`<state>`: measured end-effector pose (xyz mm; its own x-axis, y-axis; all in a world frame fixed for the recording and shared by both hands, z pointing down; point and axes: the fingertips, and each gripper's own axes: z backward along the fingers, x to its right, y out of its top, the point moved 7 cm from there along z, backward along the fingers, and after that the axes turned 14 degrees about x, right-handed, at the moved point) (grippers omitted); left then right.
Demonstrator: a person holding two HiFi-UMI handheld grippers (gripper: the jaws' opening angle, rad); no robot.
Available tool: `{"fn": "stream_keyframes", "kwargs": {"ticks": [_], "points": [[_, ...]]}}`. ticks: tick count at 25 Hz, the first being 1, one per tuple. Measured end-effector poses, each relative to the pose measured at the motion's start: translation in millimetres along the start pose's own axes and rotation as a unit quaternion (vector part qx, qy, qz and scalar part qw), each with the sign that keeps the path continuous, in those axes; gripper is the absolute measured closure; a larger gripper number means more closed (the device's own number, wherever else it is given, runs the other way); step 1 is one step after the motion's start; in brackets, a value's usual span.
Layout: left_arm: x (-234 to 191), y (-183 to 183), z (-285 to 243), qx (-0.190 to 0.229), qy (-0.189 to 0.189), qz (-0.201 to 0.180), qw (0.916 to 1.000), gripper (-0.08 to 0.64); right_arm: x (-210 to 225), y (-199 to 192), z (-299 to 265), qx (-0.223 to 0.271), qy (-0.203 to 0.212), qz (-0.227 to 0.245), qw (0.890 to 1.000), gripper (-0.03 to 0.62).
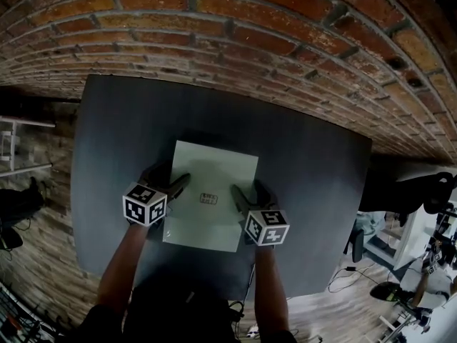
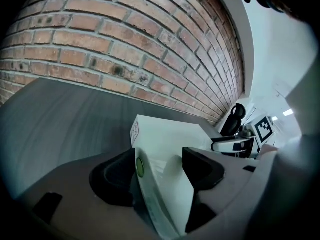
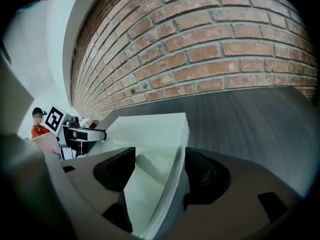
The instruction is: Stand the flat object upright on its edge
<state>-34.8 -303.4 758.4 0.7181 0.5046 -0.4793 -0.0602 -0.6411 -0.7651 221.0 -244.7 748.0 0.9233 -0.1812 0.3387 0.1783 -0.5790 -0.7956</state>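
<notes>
A flat white box [image 1: 211, 184] lies face-down-flat on the dark grey table [image 1: 114, 141], a small label on its top. My left gripper [image 1: 169, 179] straddles its left edge and my right gripper [image 1: 248, 194] its right edge. In the left gripper view the box's [image 2: 170, 134] near corner and side, with a green sticker [image 2: 139, 167], sit between the spread jaws of the left gripper [image 2: 160, 166]. In the right gripper view the box's [image 3: 150, 129] edge likewise runs between the wide jaws of the right gripper [image 3: 160, 166]. Both grippers are open, with no pad pressing.
A brick wall [image 1: 235, 41] stands behind the table's far edge. The table's near edge [image 1: 300, 291] is just past my arms. A black office chair [image 1: 435, 191] and clutter stand on the floor at right, a white stand [image 1: 11, 145] at left.
</notes>
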Motion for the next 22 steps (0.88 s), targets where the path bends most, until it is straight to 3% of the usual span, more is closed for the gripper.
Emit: {"fn": "stream_keyframes", "kwargs": {"ticks": [7, 22], "points": [[-0.4, 0.7, -5.3, -0.006, -0.015, 0.005, 0.9999, 0.273, 3.1, -1.2, -6.2, -0.016, 0.018, -0.026, 0.999, 0.295], [3.8, 0.6, -2.1, 0.0, -0.005, -0.002, 1.0, 0.273, -0.6, 2.7, -4.2, -0.01, 0.017, -0.023, 1.0, 0.298]]}}
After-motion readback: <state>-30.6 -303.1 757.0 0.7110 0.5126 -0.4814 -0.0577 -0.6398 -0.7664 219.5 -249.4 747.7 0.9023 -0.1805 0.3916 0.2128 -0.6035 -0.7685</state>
